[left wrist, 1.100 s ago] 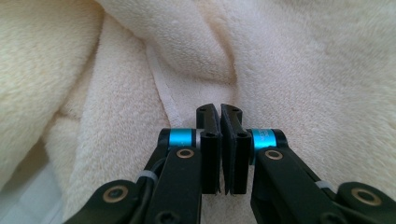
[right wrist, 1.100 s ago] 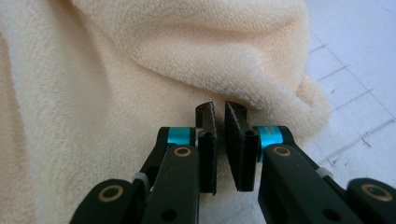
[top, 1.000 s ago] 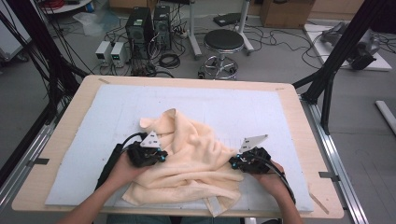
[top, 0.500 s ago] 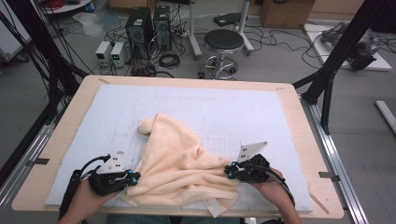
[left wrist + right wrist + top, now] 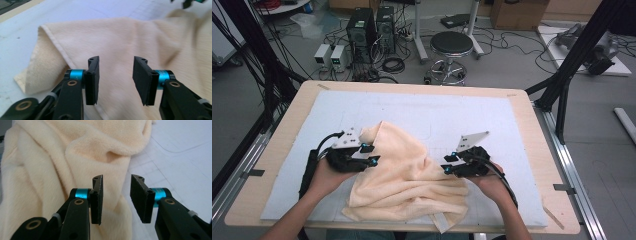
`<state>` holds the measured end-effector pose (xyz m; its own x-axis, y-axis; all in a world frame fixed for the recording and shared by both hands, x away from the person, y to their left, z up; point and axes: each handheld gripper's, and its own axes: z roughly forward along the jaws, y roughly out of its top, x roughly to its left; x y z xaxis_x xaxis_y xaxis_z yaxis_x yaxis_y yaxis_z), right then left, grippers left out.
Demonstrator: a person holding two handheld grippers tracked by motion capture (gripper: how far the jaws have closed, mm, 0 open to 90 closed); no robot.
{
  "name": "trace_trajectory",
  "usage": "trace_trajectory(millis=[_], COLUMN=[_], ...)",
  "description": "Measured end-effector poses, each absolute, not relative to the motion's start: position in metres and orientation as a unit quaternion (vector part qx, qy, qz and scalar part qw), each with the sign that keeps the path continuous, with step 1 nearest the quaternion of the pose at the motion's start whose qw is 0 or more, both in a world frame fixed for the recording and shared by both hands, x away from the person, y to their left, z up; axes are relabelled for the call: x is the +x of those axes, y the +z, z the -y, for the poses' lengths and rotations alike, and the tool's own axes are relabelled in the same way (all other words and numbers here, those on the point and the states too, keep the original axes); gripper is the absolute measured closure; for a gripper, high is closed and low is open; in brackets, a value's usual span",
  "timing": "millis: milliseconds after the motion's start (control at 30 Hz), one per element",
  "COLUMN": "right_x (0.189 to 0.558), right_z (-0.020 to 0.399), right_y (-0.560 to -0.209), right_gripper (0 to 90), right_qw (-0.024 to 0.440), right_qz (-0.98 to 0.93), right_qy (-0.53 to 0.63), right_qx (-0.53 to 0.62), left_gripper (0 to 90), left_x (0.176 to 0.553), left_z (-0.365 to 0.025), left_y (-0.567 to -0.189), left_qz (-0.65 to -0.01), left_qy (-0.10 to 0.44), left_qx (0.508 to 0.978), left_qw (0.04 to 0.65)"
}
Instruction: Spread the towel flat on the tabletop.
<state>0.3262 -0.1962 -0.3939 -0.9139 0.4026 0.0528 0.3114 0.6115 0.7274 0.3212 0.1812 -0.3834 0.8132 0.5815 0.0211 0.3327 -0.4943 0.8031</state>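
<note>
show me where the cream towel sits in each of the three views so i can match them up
High view: the cream towel lies crumpled at lower centre on the white mat, between the two claws.
Left gripper view: it spreads across the middle and right, beyond the open jaws.
Right gripper view: it fills the left and top.
Shared landmark: the white mat under the towel.

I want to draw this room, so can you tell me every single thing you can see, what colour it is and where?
towel: one, cream, crumpled on the mat's near half
mat: one, white, covering the table
table: one, light wood, centre
stool: one, black seat, floor beyond the table
computer towers: two, black, floor at back left
left hand-held gripper: one, black, open, at the towel's left
right hand-held gripper: one, black, open, at the towel's right
</note>
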Motion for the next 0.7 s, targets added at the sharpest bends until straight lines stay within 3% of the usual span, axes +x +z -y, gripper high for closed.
trace_trajectory(millis=[167,233,300,367,467,700], right_x=[0.349,0.357,0.362,0.366,0.367,0.358], right_z=[0.176,0.17,0.163,0.158,0.161,0.186], right_y=[-0.408,-0.416,-0.424,-0.432,-0.431,-0.405], right_gripper=[56.8,55.5,55.1,62.0,80.9,84.3], right_qw=[0.031,0.014,-0.002,-0.025,-0.043,0.022], right_qz=[-0.898,-0.901,-0.905,-0.909,-0.905,-0.893], right_qy=[0.388,0.381,0.369,0.358,0.366,0.39], right_qx=[0.204,0.208,0.212,0.213,0.211,0.226], left_gripper=[47.7,48.6,56.7,68.9,77.5,80.3], left_x=[0.345,0.348,0.349,0.351,0.35,0.35], left_z=[-0.166,-0.162,-0.16,-0.161,-0.161,-0.155], left_y=[-0.408,-0.416,-0.419,-0.42,-0.42,-0.402], left_qz=[-0.269,-0.268,-0.268,-0.271,-0.271,-0.286], left_qy=[0.114,0.1,0.103,0.105,0.11,0.118], left_qx=[0.875,0.882,0.885,0.885,0.887,0.857], left_qw=[0.386,0.374,0.367,0.363,0.358,0.411])
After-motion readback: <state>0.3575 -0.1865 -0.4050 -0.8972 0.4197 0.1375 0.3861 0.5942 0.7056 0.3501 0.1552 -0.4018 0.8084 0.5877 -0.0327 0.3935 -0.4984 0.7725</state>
